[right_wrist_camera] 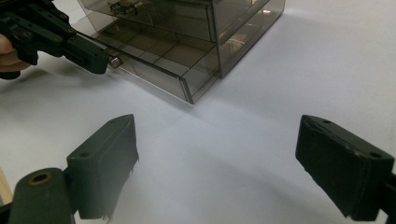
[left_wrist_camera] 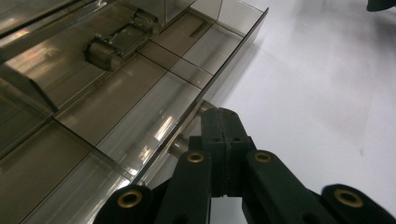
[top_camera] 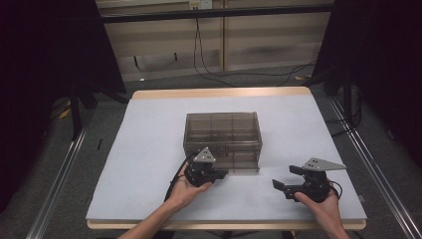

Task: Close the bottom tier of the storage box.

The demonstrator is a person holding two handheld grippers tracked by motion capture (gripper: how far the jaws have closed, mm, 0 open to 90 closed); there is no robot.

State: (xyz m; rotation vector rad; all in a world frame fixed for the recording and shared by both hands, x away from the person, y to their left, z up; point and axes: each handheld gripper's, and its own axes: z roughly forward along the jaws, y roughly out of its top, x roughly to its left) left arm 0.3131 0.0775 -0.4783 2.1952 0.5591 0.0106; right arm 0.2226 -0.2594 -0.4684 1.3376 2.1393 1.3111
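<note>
Left claw [left_wrist_camera: 223, 122] clamps drawer knob [right_wrist_camera: 115, 61] | right claw [right_wrist_camera: 217, 170] agape

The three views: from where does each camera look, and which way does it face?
High view: above the person's side, facing forward and down on the table; forearms, both tools.
Left gripper view: on the left tool, shut on the drawer knob.
Right gripper view: on the open right tool, facing the drawer box.
Shared: the box and left tool.
</note>
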